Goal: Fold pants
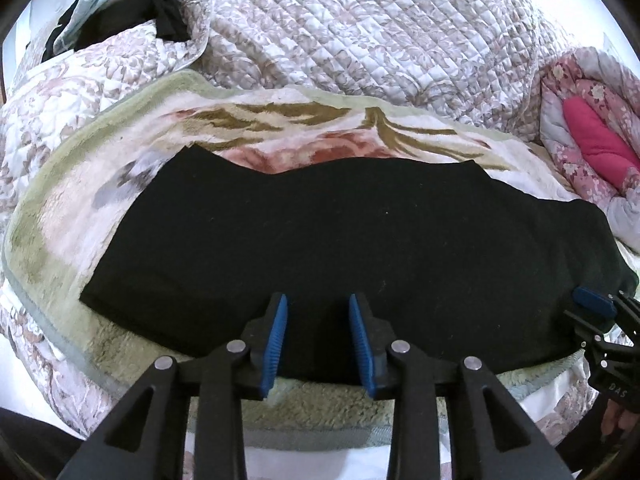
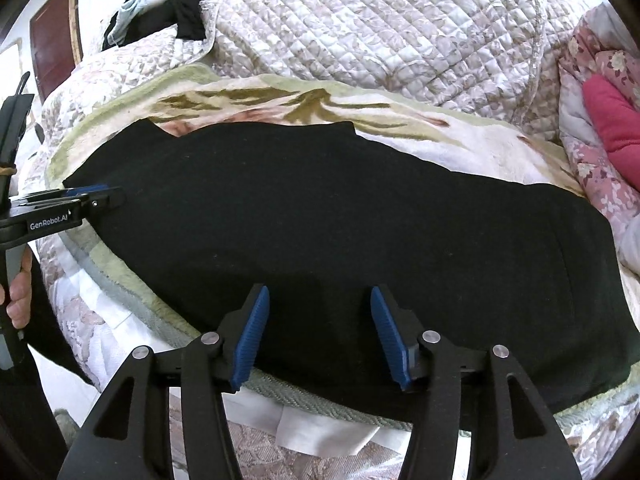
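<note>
Pants (image 1: 320,240), black and folded into a long band, lie flat across a floral blanket (image 1: 52,216) on the bed. Left gripper (image 1: 318,304) hovers at their near edge toward the left end, jaws spread with nothing between the pads. Right gripper (image 2: 320,298) sits further right along that edge, spread wider, also empty.

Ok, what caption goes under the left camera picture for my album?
Left gripper open above long black folded pants lying on a fuzzy flowered blanket.
</note>
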`<act>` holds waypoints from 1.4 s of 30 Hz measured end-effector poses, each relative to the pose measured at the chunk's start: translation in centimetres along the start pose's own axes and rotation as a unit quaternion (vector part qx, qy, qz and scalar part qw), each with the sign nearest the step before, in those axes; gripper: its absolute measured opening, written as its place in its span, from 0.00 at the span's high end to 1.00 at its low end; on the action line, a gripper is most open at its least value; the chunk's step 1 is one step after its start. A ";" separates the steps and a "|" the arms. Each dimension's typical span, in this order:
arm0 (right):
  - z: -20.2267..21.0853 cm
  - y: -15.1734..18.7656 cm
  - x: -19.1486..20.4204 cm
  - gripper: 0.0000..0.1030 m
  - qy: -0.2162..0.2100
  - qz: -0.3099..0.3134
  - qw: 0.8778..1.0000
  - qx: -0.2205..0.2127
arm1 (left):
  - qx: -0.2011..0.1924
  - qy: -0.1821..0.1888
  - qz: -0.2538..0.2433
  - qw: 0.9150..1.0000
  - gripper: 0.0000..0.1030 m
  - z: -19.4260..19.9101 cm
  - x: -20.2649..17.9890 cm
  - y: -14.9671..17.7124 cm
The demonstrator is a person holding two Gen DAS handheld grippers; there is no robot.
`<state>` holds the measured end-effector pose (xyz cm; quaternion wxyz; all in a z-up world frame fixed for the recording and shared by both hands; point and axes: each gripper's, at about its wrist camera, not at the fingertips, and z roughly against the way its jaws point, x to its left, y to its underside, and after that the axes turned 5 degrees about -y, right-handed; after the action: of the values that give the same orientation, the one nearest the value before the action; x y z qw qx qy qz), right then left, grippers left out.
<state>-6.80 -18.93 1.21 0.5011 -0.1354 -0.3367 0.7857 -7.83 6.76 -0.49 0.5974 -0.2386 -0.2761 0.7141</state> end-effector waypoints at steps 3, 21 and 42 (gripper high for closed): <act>0.0 0.0 0.0 0.48 -0.001 0.003 1.000 -0.002 | 0.000 -0.004 0.006 1.000 0.66 0.4 0.6 0.3; 0.1 0.0 0.3 0.46 -0.007 -0.002 1.000 -0.003 | 0.000 -0.052 0.089 0.995 0.66 1.6 5.5 1.2; 0.1 0.0 0.2 0.45 -0.014 -0.009 1.000 -0.003 | -0.007 -0.011 0.203 0.979 0.64 -0.3 9.4 1.0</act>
<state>-6.93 -18.75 1.32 0.5029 -0.1231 -0.3476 0.7818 -9.95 15.90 -1.51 0.4349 -0.2867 -0.2334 0.8211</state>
